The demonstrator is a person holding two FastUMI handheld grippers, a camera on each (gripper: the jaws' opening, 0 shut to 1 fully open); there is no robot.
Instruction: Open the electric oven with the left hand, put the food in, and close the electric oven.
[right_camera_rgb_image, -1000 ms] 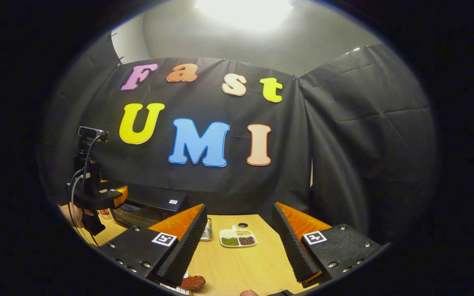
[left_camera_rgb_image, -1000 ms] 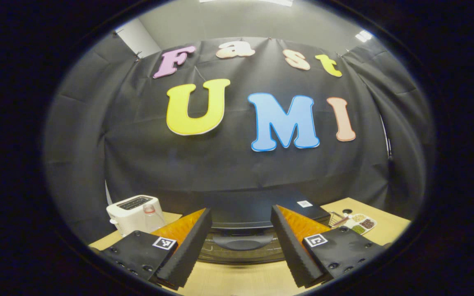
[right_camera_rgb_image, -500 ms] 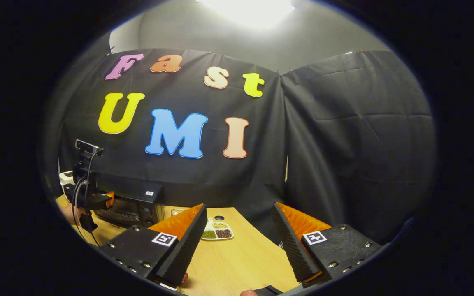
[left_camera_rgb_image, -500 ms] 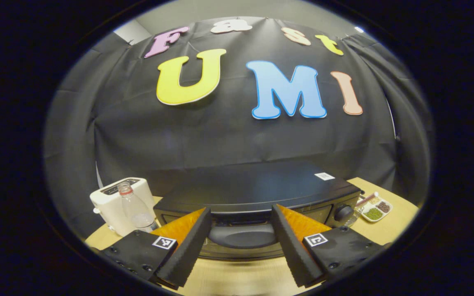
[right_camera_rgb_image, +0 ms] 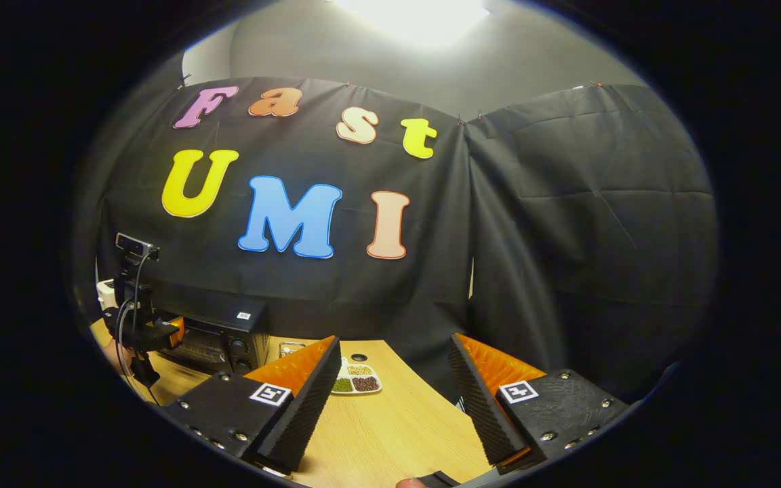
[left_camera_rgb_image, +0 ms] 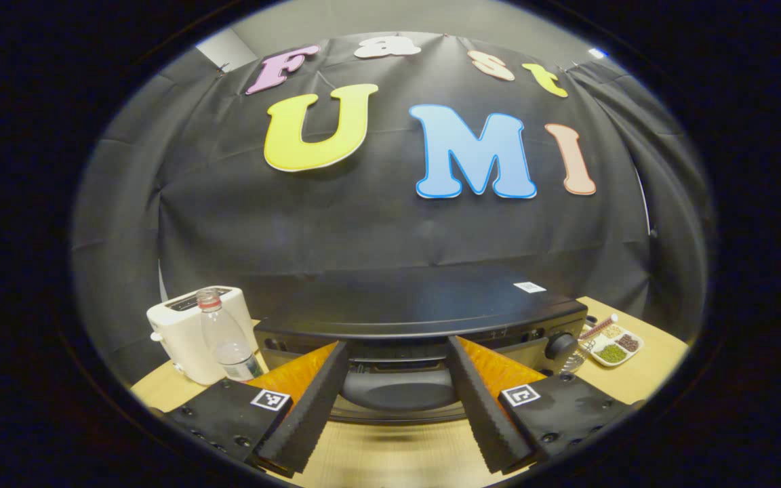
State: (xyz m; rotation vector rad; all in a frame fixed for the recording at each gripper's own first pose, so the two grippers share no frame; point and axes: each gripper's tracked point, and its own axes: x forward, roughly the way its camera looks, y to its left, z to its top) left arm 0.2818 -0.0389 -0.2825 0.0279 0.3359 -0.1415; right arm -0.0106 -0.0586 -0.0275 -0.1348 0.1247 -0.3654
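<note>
The black electric oven point(left_camera_rgb_image: 417, 301) stands close in front of my left gripper point(left_camera_rgb_image: 397, 344). Its curved door handle point(left_camera_rgb_image: 397, 388) lies between the open fingers, and neither pad visibly presses on it. I cannot tell whether the door is shut tight or slightly ajar. In the right gripper view the same oven point(right_camera_rgb_image: 217, 335) sits at the far left of the wooden table point(right_camera_rgb_image: 397, 434), with the left gripper point(right_camera_rgb_image: 150, 325) and the hand holding it at its front. My right gripper point(right_camera_rgb_image: 394, 339) hovers open over the table with nothing between its fingers.
A white toaster point(left_camera_rgb_image: 184, 332) and a plastic bottle point(left_camera_rgb_image: 224, 335) stand left of the oven. A divided dish of beans point(left_camera_rgb_image: 611, 342) point(right_camera_rgb_image: 356, 383) lies to its right, beside the oven's knob point(left_camera_rgb_image: 556, 346). The black cloth wall closes in behind.
My left gripper has closed in on the oven until the handle lies between its fingers. My right gripper has swung right, and the red food at its lower edge has left the view.
</note>
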